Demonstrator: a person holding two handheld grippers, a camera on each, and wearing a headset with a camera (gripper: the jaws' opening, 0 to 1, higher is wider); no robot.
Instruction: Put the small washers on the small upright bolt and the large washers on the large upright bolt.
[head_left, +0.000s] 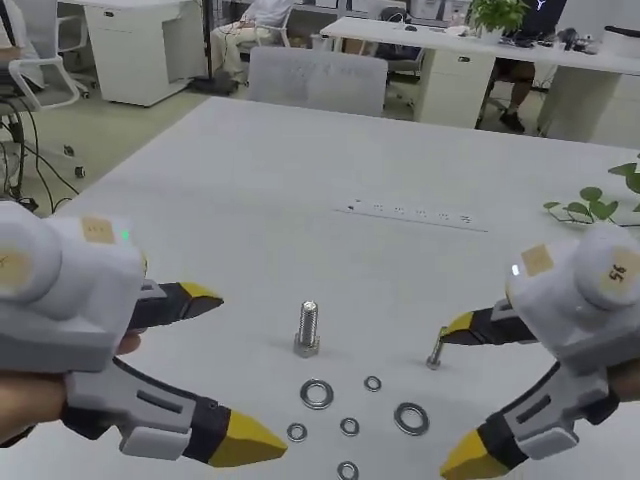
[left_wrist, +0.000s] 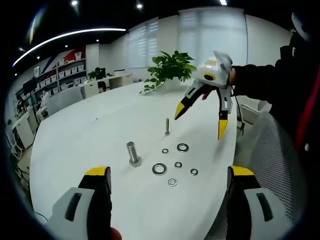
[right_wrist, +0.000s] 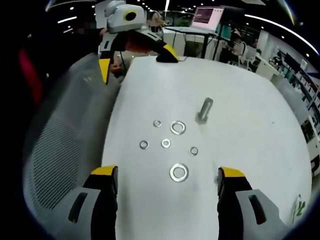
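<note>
Hovering wide open and empty, the left gripper (head_left: 250, 372) and right gripper (head_left: 447, 400) flank six steel ring washers (head_left: 317, 393) on the white desk (head_left: 250, 180), near the large silver upright hex bolt (head_left: 308, 328) and small silver upright bolt (head_left: 435, 352). Neither bolt carries a washer; next probably means pinching one thin rim.

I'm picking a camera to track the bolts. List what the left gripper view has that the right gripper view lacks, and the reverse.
Left gripper view's extras: the small upright bolt and a potted plant. Right gripper view's extra: a monitor screen. Both have the large upright bolt, six loose washers flat on the white table, and the left gripper and right gripper, both open.
</note>
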